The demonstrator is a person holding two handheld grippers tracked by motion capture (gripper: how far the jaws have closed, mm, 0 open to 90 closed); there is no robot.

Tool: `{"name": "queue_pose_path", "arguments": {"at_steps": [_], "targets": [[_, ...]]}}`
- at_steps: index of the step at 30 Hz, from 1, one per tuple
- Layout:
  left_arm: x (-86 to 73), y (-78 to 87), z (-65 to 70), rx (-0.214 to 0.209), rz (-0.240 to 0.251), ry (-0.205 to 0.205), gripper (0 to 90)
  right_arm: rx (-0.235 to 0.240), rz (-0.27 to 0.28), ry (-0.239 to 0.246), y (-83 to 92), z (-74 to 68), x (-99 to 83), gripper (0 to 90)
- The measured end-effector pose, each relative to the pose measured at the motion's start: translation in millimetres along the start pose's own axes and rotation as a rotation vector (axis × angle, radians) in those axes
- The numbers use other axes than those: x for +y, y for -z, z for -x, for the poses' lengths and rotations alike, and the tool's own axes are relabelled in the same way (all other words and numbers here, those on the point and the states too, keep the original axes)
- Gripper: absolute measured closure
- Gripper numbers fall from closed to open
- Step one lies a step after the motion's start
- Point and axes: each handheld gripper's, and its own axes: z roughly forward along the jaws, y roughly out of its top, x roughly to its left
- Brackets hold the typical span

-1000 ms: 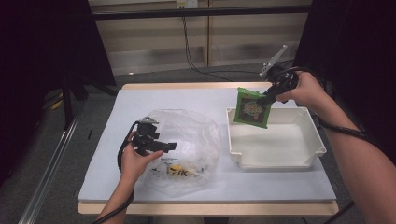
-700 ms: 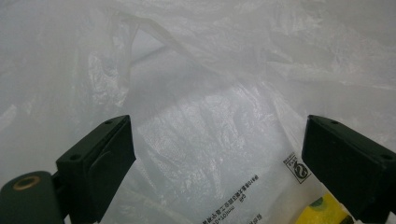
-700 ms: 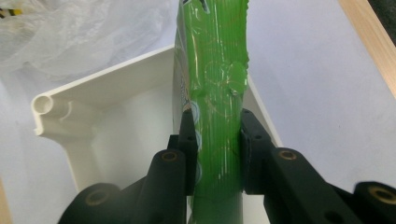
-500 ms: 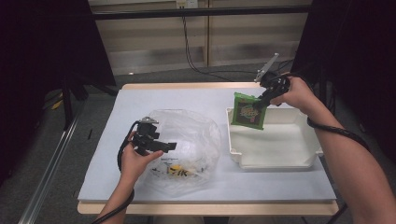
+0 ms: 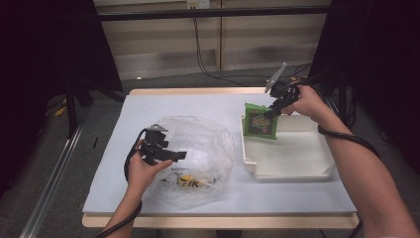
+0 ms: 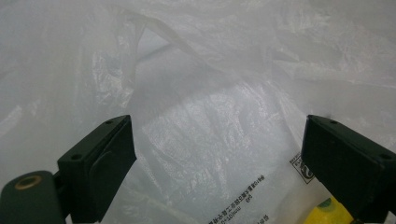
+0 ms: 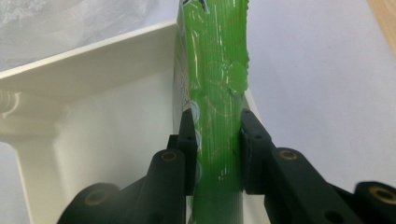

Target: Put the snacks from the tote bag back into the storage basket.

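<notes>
Right gripper [image 5: 273,110], jaws clamped on the green packet [image 5: 261,125], has dropped lower, so the packet now hangs over the tray's [image 5: 297,171] far-left corner, nearly in. Left gripper [image 5: 171,154] stays wide open, empty, at the bag [image 5: 208,144].

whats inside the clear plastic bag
Through the clear plastic bag a yellow and black packet shows near its front edge, with printed text on the film. Crumpled, glaring folds hide the rest, so I cannot tell whether anything else is inside.
</notes>
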Motion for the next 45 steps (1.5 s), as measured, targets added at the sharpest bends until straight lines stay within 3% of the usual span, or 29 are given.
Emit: {"name": "queue_pose_path", "arguments": {"at_steps": [3, 8, 10, 11, 20, 26, 27, 29, 30, 35, 38, 43, 45], "targets": [[-0.2, 0.1, -1.2, 0.009, -0.011, -0.018, 10.0, -0.001, 0.002, 0.022, -5.4, 3.2, 0.6, 74.3], [-0.9, -1.4, -2.0, -0.001, -0.015, -0.013, 10.0, 0.004, 0.003, 0.011, -7.8, 7.1, 1.8, 74.1], [-0.9, -1.0, -2.7, -0.008, -0.029, -0.017, 10.0, -0.013, 0.022, 0.032, -8.1, 11.6, 1.6, 74.1], [-1.4, -2.0, -2.0, -0.009, -0.017, -0.003, 10.0, -0.011, 0.029, 0.032, -8.5, 13.2, 1.8, 74.1], [-2.2, 1.8, -0.8, -0.002, -0.01, -0.004, 10.1, -0.018, 0.033, 0.048, -13.1, 17.4, 2.6, 70.3], [-0.1, 3.8, -1.8, 0.007, 0.004, 0.001, 10.0, -0.053, 0.057, 0.027, -13.7, 17.4, 1.0, 55.9], [0.6, 4.1, -1.9, 0.009, 0.01, 0.002, 9.9, -0.082, 0.075, 0.008, -12.6, 17.3, -0.3, 44.8], [1.9, 5.4, -3.2, 0.004, 0.003, -0.013, 9.9, -0.094, 0.091, 0.002, -11.8, 17.1, -0.9, 41.9], [1.8, 4.5, -2.2, 0.003, 0.012, 0.0, 9.9, -0.111, 0.107, 0.004, -10.5, 17.0, -2.4, 34.6], [0.8, 3.2, -1.5, 0.007, 0.006, -0.001, 9.9, -0.136, 0.113, -0.032, -7.5, 14.8, -4.5, 26.0], [1.4, 5.4, -1.8, 0.004, -0.006, -0.023, 9.7, -0.15, 0.112, -0.053, -2.6, 12.3, -6.8, 21.2], [2.3, 6.0, 0.1, -0.004, 0.008, -0.012, 9.6, -0.156, 0.123, -0.084, 7.0, 6.4, -14.7, 19.5], [2.4, 6.3, 0.9, 0.011, 0.01, -0.015, 9.6, -0.153, 0.125, -0.105, 12.4, 2.8, -20.9, 17.0]]}}
